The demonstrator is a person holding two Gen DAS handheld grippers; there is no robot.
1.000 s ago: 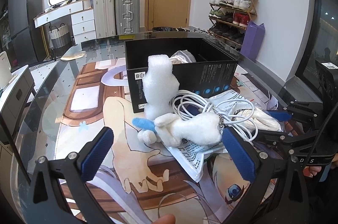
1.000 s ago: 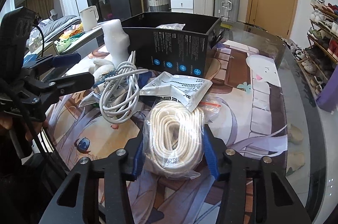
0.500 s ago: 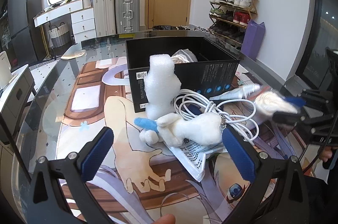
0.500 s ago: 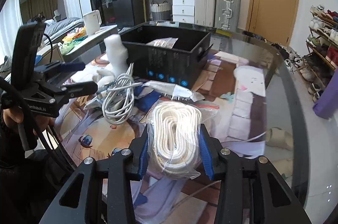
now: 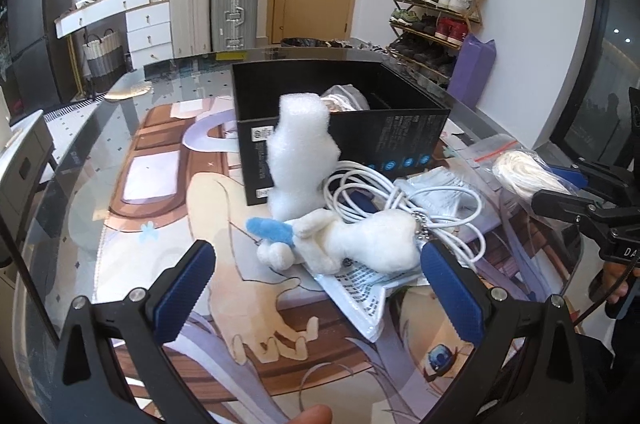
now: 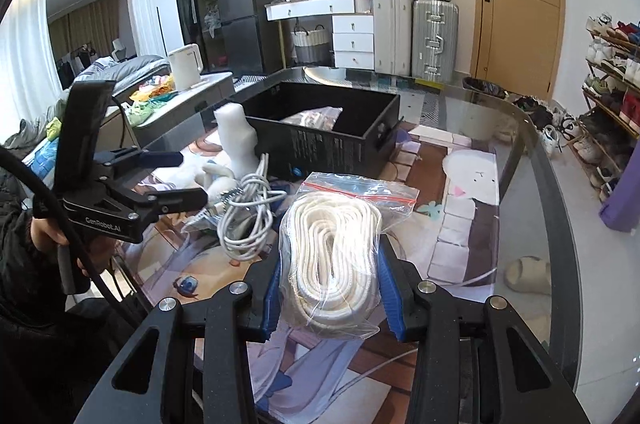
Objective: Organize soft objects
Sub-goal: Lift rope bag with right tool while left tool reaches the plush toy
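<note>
The right gripper pinches a clear zip bag of coiled white rope between its blue pads, holding it in the air above the illustrated table mat, in front of the open black cardboard box. Seen from the left wrist, the same bag hangs to the right of the box, beside its front corner and apart from it.

Inside the box lies one clear plastic bag with pale contents; what it holds is too small to tell. The rest of the box floor that shows is dark.

The left gripper has its blue-padded fingers spread wide with nothing between them, hovering low over the mat. Just ahead of it lie a white plush toy with a blue ear, a tangled white cable and a flat printed plastic packet, all touching. A white foam block stands upright against the box's front wall.
</note>
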